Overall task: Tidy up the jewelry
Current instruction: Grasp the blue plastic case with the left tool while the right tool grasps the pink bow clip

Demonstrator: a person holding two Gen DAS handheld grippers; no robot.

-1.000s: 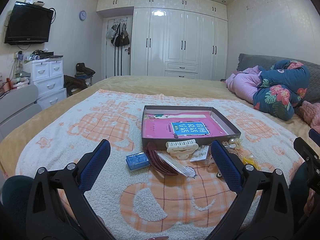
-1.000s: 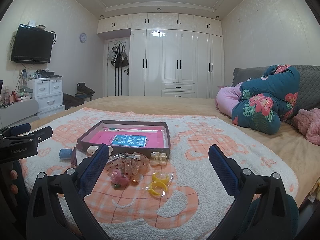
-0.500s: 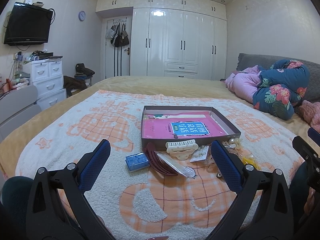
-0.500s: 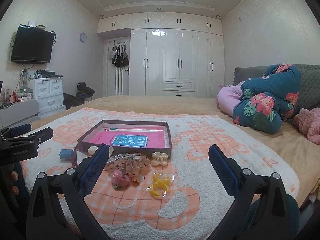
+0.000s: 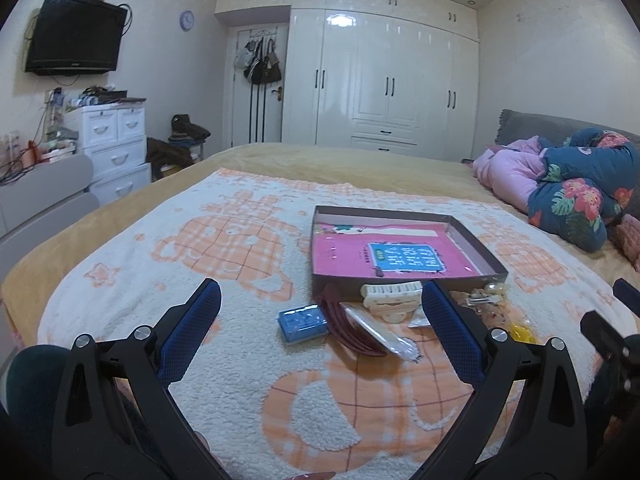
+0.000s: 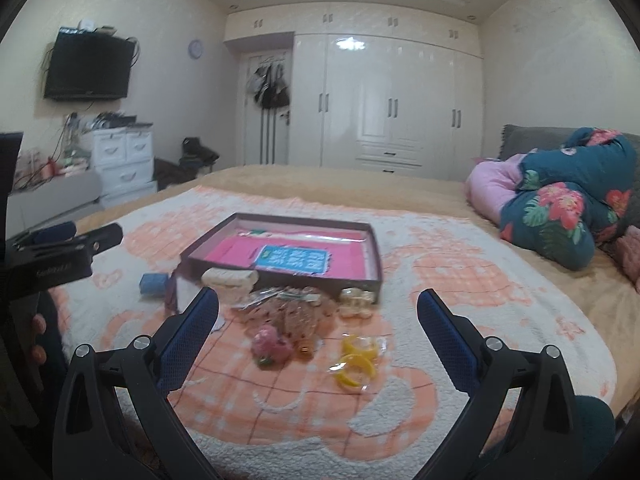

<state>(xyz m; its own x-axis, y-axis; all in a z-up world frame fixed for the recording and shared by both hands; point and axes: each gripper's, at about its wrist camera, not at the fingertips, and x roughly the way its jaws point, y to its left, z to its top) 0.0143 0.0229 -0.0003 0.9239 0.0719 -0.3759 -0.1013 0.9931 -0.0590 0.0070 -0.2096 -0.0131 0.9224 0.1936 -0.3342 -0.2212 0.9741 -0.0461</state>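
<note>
Fluffy bed blanket (image 6: 400, 380) swallows small stuff; both your claws, left claw (image 5: 320, 336) and right claw (image 6: 318, 332), gape wide, holding nothing. Those yellow rings (image 6: 356, 360) look light and slippery, so pinch 1 across its band.

A tray (image 5: 476, 240) lay on the blanket (image 5: 224, 240) on the bed (image 5: 320, 160). Just near of it sat a small box (image 5: 302, 322) at left, a hair clip (image 5: 390, 296) mid, and rings (image 6: 356, 360) at right.

The blanket (image 5: 240, 360) is cream fleece with an orange plaid pattern over a tan bed (image 5: 340, 164). The shallow box (image 5: 464, 236) has brown walls, a hot-pink floor and a blue label (image 5: 406, 258); before it lie a small blue case (image 5: 302, 322), a cream hair clip (image 5: 390, 296) and yellow rings (image 6: 356, 360). Both grippers, left (image 5: 320, 334) and right (image 6: 318, 334), are black with blue pads.
</note>
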